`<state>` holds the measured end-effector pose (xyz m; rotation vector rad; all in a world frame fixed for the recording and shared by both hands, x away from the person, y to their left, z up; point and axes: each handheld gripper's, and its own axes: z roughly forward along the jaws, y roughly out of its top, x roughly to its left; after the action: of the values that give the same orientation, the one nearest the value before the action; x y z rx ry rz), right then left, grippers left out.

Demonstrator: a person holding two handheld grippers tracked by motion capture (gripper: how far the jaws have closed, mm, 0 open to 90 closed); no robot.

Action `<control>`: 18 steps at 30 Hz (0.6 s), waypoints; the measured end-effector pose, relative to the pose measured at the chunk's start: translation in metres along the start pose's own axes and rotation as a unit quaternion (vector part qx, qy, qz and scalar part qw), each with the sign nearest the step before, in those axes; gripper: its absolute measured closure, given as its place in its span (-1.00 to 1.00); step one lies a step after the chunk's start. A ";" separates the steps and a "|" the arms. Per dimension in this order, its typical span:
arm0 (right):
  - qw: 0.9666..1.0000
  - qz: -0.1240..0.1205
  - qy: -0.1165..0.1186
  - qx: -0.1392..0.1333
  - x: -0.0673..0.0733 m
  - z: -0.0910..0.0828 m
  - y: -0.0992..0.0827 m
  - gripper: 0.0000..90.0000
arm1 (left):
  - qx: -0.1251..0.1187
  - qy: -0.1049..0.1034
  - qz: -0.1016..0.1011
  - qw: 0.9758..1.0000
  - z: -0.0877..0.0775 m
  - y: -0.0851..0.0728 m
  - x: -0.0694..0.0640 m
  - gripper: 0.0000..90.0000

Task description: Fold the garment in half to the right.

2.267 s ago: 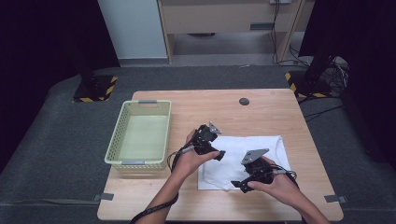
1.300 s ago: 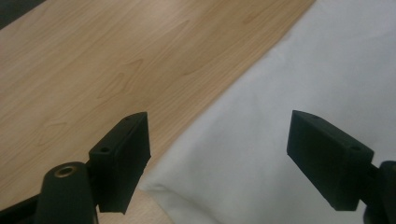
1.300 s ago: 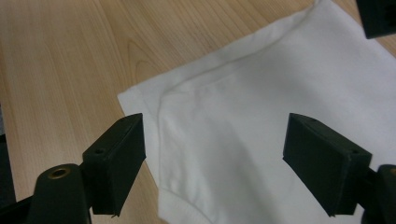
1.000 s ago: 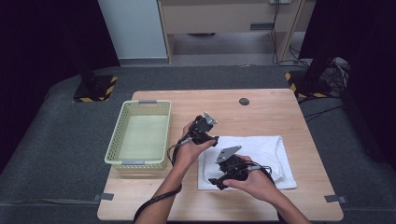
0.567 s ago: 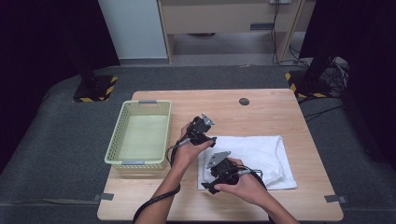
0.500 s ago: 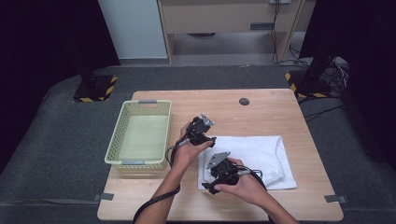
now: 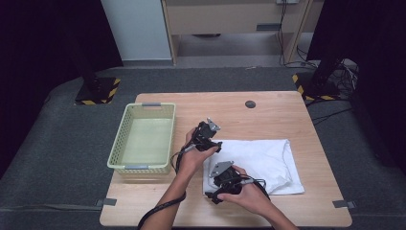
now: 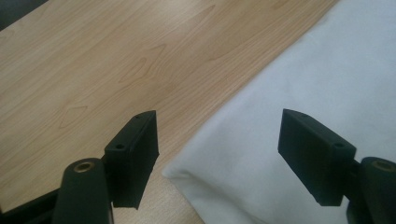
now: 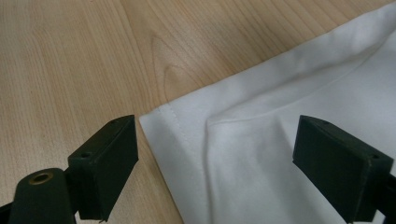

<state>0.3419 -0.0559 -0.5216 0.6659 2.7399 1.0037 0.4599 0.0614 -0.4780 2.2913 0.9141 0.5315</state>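
A folded white cloth (image 7: 261, 160) lies on the wooden table (image 7: 273, 115), right of centre. My left gripper (image 7: 212, 146) is at the cloth's far left corner. In the left gripper view this gripper (image 8: 219, 130) is open, and the cloth (image 8: 303, 70) corner lies under the gap, untouched. My right gripper (image 7: 214, 194) is low over the near left corner. Its jaws have just been opening. In the right gripper view it (image 9: 217, 135) stands open, with the cloth's (image 9: 280, 102) hemmed corner between the jaws but not pinched.
A pale green plastic basket (image 7: 117, 148) with nothing in it stands on the table's left side. A small dark round disc (image 7: 250, 104) sits near the far edge. Bare wood (image 8: 116, 56) lies left of the cloth and along the front edge.
My right gripper has travelled left along the cloth's near side to its near left corner and come lower. The left gripper has stayed at the far left corner.
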 end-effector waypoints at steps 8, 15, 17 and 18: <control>1.000 -0.005 0.001 -0.005 0.009 0.012 0.001 -0.73 | -0.002 0.000 -0.015 1.000 0.004 -0.010 0.005 -0.39; 1.000 -0.008 -0.020 -0.015 0.005 0.012 0.000 -0.40 | -0.009 -0.003 -0.026 1.000 0.000 -0.015 0.009 -0.20; 0.999 -0.005 -0.027 -0.021 0.003 0.010 -0.001 -0.20 | -0.011 -0.002 -0.027 1.000 -0.001 -0.015 0.010 -0.20; 0.999 -0.002 -0.031 -0.024 0.001 0.009 -0.002 -0.10 | -0.014 -0.001 -0.029 0.999 -0.001 -0.015 0.010 -0.21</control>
<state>0.3426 -0.0512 -0.5298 0.6711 2.6538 1.0262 0.4590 0.0779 -0.4858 2.2324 0.9642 0.5132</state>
